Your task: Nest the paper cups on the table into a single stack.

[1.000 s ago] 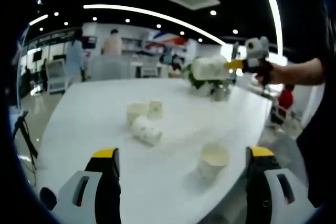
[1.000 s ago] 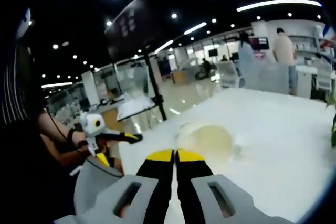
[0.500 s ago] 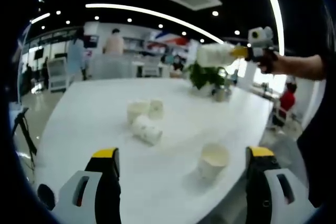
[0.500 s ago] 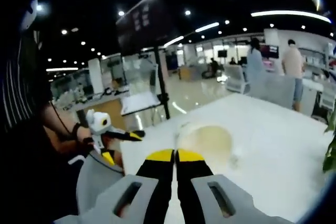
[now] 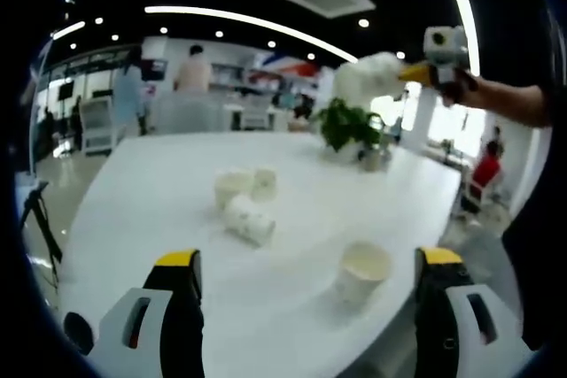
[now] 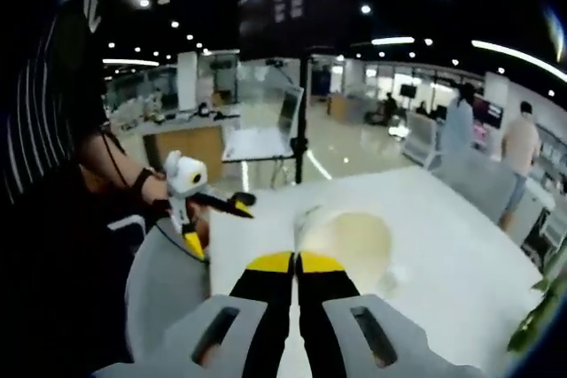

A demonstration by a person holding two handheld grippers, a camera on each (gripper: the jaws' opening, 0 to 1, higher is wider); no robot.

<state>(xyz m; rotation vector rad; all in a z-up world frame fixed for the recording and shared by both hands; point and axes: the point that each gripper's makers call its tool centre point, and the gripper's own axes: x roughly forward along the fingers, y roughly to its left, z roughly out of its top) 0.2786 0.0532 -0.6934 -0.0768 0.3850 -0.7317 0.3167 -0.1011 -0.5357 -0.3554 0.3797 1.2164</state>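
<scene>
On the white table [image 5: 151, 210] stand two paper cups, one [image 5: 232, 187] beside the other [image 5: 263, 181], with a third cup [image 5: 247, 219] lying on its side in front of them. Another cup [image 5: 361, 270] stands upright near the right edge. My left gripper [image 5: 308, 263] hangs open above the table's near side, nothing between its jaws. My right gripper [image 6: 297, 262] is shut on the rim of a paper cup [image 6: 347, 239]. From the left gripper view, that held cup [image 5: 368, 80] hangs high above the table's far right, beyond the plant.
A potted plant [image 5: 347, 125] stands at the table's far right. A grey chair back [image 6: 164, 289] is beside the table's near edge. The left gripper [image 6: 199, 194] shows in a person's hand. People stand behind the table [image 5: 189, 73].
The right gripper has risen with its cup, from level with the plant to above it. The right gripper view has swung to the left. The cups on the table have not moved.
</scene>
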